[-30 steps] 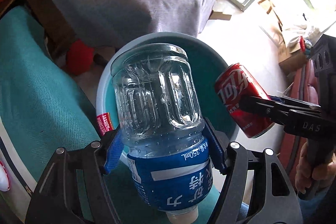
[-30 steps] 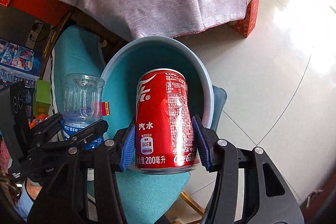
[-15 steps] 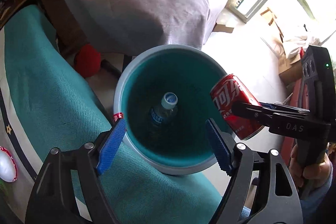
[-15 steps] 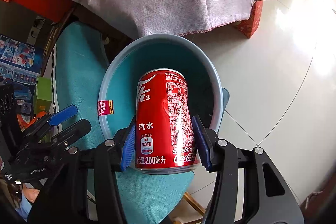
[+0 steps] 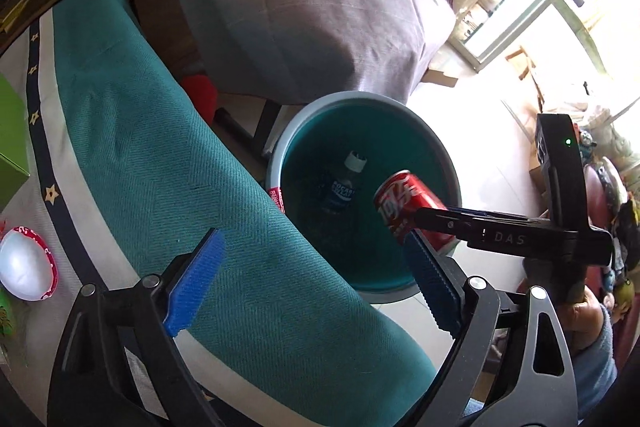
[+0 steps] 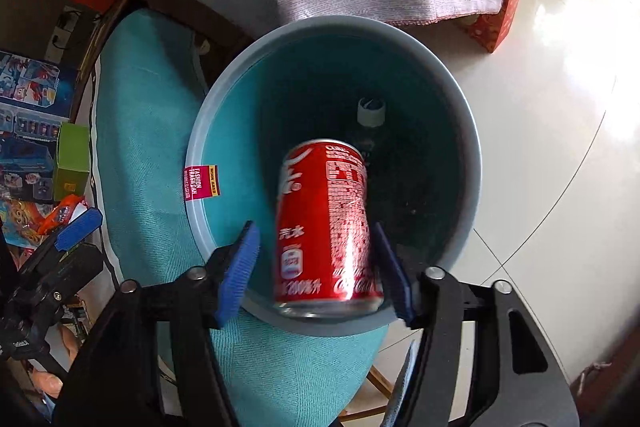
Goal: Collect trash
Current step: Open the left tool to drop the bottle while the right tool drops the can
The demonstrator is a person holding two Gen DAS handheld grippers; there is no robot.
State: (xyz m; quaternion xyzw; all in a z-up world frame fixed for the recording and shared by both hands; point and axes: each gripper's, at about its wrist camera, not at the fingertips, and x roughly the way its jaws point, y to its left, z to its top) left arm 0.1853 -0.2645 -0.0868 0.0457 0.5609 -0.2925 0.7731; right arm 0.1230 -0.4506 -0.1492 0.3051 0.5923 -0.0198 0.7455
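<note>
Now | round teal plastic bin [image 6: 460,99] beside teal cloth [image 5: 132,155] | clear plastic bottle [image 5: 344,187] lies inside bin | red soda can [image 6: 328,223] above bin between right gripper [image 6: 316,267] pads, jaws just opening, left pad apart | left gripper [image 5: 316,287] released, empty, jaws just opening

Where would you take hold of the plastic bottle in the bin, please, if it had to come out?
Grip the bottle at its neck, just under the white cap, coming straight down through the open top of the bin. The bottle sits deep inside with its cap end pointing up, so the walls block any sideways approach and the cap end is nearest.
</note>
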